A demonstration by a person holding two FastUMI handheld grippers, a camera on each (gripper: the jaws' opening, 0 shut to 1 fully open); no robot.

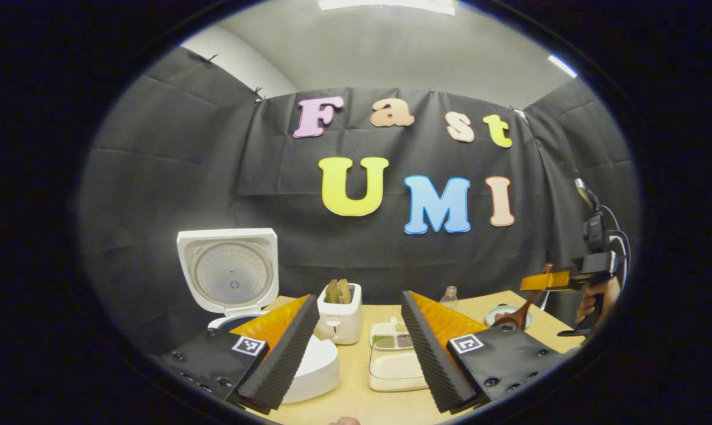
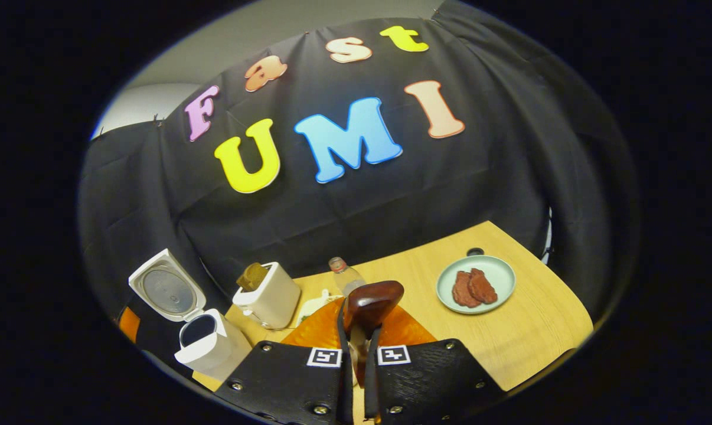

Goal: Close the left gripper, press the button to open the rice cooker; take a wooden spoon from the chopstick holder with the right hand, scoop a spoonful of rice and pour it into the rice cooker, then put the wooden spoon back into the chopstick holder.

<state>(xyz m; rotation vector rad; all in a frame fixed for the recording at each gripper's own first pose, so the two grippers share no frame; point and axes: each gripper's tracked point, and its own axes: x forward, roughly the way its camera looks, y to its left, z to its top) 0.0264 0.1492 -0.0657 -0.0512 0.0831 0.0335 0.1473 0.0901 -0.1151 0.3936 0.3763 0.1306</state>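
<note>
The white rice cooker (image 1: 314, 369) stands at the left with its lid (image 1: 229, 273) raised upright. My left gripper (image 1: 359, 307) is open above the table, fingers wide apart, nothing between them. At the far right a hand holds my right gripper (image 1: 554, 278), and the wooden spoon (image 1: 518, 313) hangs from it above a plate. In the right gripper view my right gripper (image 2: 356, 339) is shut on the wooden spoon (image 2: 372, 302), whose dark glossy bowl points forward. The open rice cooker (image 2: 205, 345) is at lower left there. Whether the spoon carries rice is hidden.
A white toaster (image 1: 339, 321) with bread stands behind my left fingers, beside a white compartment box of grains (image 1: 394, 354) and a small bottle (image 1: 448, 295). A pale plate (image 2: 500, 268) with reddish-brown food lies at the right of the wooden table (image 2: 539, 330).
</note>
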